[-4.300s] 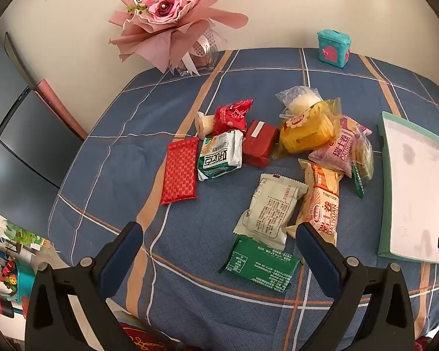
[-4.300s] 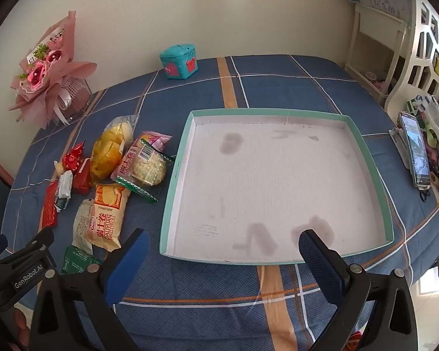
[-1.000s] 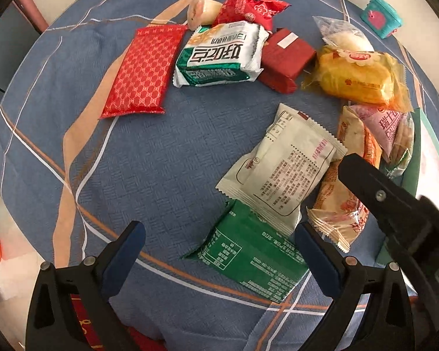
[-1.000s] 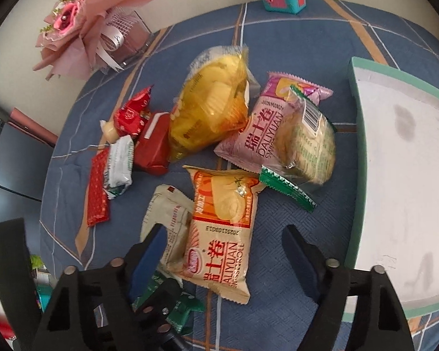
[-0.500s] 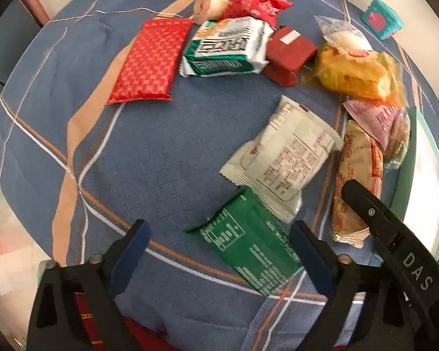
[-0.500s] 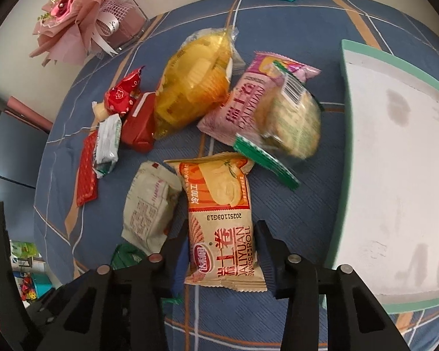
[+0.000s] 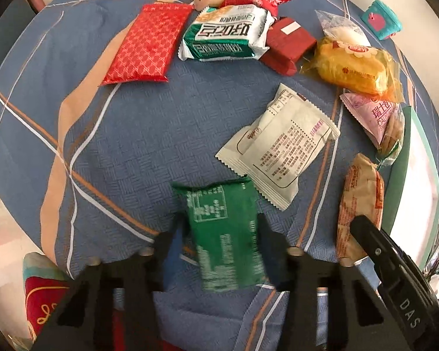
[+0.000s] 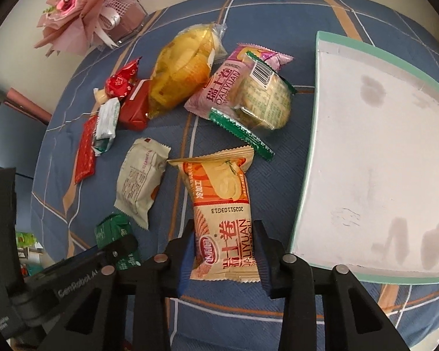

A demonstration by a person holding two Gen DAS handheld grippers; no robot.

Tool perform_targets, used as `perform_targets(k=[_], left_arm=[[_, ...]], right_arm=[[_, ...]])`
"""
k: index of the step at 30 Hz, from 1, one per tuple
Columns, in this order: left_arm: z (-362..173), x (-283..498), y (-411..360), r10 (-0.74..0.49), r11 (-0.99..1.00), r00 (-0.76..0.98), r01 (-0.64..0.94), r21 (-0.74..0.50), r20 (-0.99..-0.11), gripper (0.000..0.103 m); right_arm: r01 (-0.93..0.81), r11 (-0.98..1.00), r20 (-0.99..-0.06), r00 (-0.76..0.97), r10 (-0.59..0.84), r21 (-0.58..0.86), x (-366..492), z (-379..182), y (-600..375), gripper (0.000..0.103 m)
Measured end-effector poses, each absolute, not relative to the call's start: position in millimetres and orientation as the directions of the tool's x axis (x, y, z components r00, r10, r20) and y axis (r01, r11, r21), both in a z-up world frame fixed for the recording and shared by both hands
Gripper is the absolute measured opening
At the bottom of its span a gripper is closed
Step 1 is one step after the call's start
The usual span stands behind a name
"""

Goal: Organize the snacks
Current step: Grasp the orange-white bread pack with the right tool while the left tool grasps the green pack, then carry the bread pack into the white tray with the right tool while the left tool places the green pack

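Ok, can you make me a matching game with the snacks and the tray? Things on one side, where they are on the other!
Things:
1. green packet
2. orange Swiss roll packet
3. white tray
4. red patterned packet

Where:
A. lying flat on the blue cloth, nothing touching it
B. pinched in the left hand-held gripper
C. nothing in it yet
D. pinched in the right hand-held gripper

Pairs: 1-B, 2-D, 3-C, 4-A
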State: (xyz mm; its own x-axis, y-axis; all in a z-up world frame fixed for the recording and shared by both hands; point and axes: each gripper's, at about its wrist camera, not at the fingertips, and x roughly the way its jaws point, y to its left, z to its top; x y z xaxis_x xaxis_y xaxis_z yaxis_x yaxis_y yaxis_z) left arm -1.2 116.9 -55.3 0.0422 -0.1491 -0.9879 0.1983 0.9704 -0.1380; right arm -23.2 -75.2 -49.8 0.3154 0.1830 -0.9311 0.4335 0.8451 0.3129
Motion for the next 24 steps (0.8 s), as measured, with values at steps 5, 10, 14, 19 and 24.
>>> perform_targets(k=[5,10,14,19,24], left_arm=[[-53.6,1.7,112.4,-0.184,0.967,0.068,0.194,-0.167,-0.981,0.041],[-17.4,-3.7,120.0,-0.226,0.959,0.124,0.201,-0.198,-0.966,0.041],[12.6,-11.9,123.3,-0.274,0.948,0.188,0.220,-0.232,-0.943,0.041],[38.3,-11.0,117.4,-0.300,0.935,0.232,0.261,-0.238,-0.925,0.041],[43.0,-14.0,86.7,-0.282,0.918,0.227,0.345,-0.194,-0.932,0.041]], right_arm=[[0.413,0.859,-0.930,0.325,0.172,0.303,-23.0,-43.8,-68.1,0.035],[0.399,0.858,-0.911,0.375,0.170,0.324,-24.4,-34.3,-61.9,0.035],[0.384,0.857,-0.886,0.435,0.161,0.344,-31.6,-17.0,-63.2,0.035],[0.402,0.848,-0.865,0.486,0.122,0.345,-35.4,-1.7,-73.7,0.035],[0.532,0.803,-0.885,0.465,-0.010,0.270,-43.9,1.4,-113.9,0.035]])
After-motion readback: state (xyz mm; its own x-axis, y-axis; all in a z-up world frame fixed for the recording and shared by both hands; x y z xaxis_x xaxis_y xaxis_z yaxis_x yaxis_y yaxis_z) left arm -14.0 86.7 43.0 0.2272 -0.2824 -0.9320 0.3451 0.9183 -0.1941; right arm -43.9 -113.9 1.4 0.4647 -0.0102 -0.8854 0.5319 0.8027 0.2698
